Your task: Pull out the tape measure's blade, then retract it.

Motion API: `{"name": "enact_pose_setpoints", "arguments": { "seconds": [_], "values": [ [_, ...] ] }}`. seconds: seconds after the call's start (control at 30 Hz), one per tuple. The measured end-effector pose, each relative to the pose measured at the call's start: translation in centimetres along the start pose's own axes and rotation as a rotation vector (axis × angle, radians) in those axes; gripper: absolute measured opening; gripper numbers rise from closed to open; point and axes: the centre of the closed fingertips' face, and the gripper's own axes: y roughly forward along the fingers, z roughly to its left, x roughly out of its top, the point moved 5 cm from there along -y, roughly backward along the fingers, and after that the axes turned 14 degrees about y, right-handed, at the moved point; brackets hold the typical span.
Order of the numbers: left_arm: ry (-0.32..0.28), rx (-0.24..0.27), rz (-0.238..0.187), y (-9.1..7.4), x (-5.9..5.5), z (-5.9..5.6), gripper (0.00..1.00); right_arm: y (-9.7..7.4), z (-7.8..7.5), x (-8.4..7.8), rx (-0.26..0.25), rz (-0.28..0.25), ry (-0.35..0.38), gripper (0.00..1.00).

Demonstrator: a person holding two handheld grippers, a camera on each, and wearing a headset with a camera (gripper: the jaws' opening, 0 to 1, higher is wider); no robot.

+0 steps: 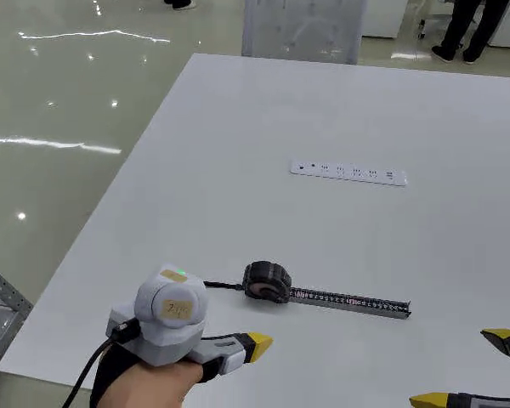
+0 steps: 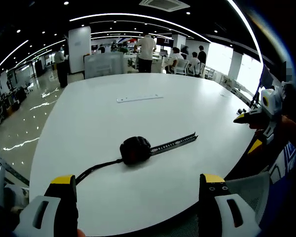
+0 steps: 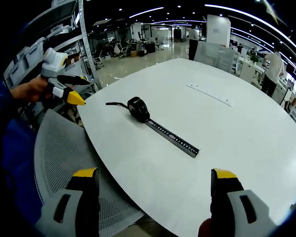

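Glossy floor (image 1: 59, 102) of a large open hall surrounds a wide white worktop (image 1: 238, 127), and some people (image 2: 147, 47) stand beyond its far edge. On the worktop, close to the near edge and more toward the left edge, lies the black tape measure (image 1: 267, 281). Its blade (image 1: 350, 302) is pulled out and lies flat on the surface. It runs to the right, about parallel to the near edge. A thin black strap (image 1: 223, 285) goes out from the other side of the case, toward the left edge. A white power strip (image 1: 348, 172) lies well apart from it, more toward the middle of the worktop.

The left gripper (image 2: 138, 179) is held by a hand (image 1: 153, 382) near the near left corner and hovers apart from the tape measure. Its jaws with yellow tips are spread wide and nothing is between them. The right gripper (image 3: 155, 173) is at the near edge, to the right of the blade's end, also not touching it. Its jaws are spread apart too and hold nothing.

In the right gripper view a grey mesh chair back (image 3: 64, 148) is just before the near edge. Behind it a metal rack carries grey bins (image 3: 34, 49); what is inside them I cannot tell.
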Motion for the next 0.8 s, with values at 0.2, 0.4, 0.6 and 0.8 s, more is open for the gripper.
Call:
{"name": "enact_pose_setpoints", "arguments": {
  "seconds": [0.2, 0.4, 0.6, 0.8],
  "values": [
    [-0.012, -0.004, 0.005, 1.7, 0.0, -0.8, 1.00, 1.0, -1.1, -0.6, 0.015, 0.038, -0.021, 0.89],
    [-0.030, 0.004, 0.012, 3.5, -0.1, -1.1, 1.00, 2.4, -2.6, -0.6, 0.032, 0.065, -0.041, 0.88],
    [-0.063, 0.026, 0.011, 5.1, 0.2, -0.8, 1.00, 3.6, -3.7, -0.2, 0.050, 0.092, -0.071, 0.87],
    [-0.084, 0.016, 0.015, 6.7, 0.4, -0.9, 1.00, 5.1, -4.8, 0.0, 0.072, 0.126, -0.115, 0.86]
  ]
}}
